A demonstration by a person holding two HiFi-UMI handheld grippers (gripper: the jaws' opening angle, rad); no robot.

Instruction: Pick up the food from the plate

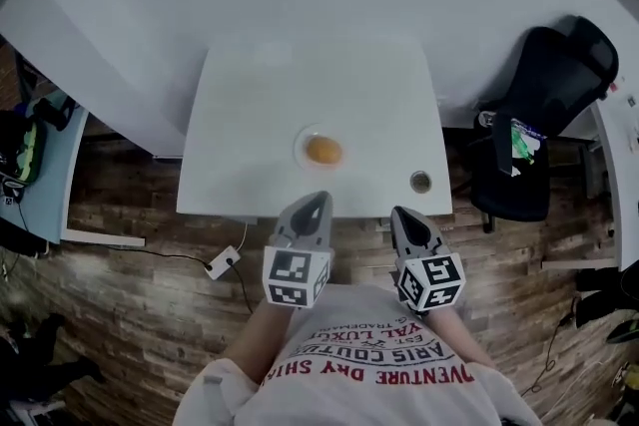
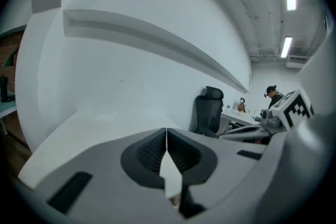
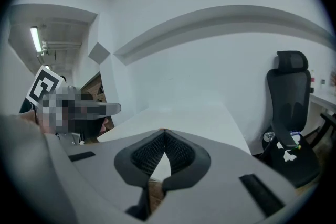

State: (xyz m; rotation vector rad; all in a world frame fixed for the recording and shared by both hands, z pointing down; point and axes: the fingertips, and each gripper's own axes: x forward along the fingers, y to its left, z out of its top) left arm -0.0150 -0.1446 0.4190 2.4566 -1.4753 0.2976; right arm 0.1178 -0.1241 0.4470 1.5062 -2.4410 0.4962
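**Left gripper** [image 1: 319, 201]: in its own view we see the jaws pressed together along one thin seam [image 2: 166, 131], with nothing between them. In the head view its tip sits at the near edge of the table. Its marker cube [image 1: 296, 276] is at 6 o'clock from the tip.

**Right gripper** [image 1: 399, 213]: in its own view we see the jaws meeting at the tips [image 3: 164, 131], also empty. It lies just beside the left one, at its 3 o'clock. Its marker cube [image 1: 431, 282] sits behind it.

**Food** [image 1: 322, 151]: a round orange piece resting on a small plate [image 1: 303, 145]. It is at 12 o'clock from the left gripper and 11 o'clock from the right. It is apart from both, and we see only bare tabletop between them.

**Table** [image 1: 250, 105]: white and square, set against a white wall.

**Small round object** [image 1: 420, 181]: it sits on the table's near right corner, at 1 o'clock from the right gripper and close to its tip. We cannot tell what it is.

**Black office chair** [image 1: 544, 105]: at 2 o'clock, beyond the table's right edge. We see it in both gripper views [image 2: 209, 110] [image 3: 291, 107].

**Power adapter** [image 1: 222, 262]: white, with a cable, on the wooden floor [image 1: 120, 314] at 8 o'clock from the left gripper.

**Light-blue desk** [image 1: 45, 180]: at 9 o'clock, well apart.

**Person** [image 2: 271, 96]: far in the background of the left gripper view, at 3 o'clock.
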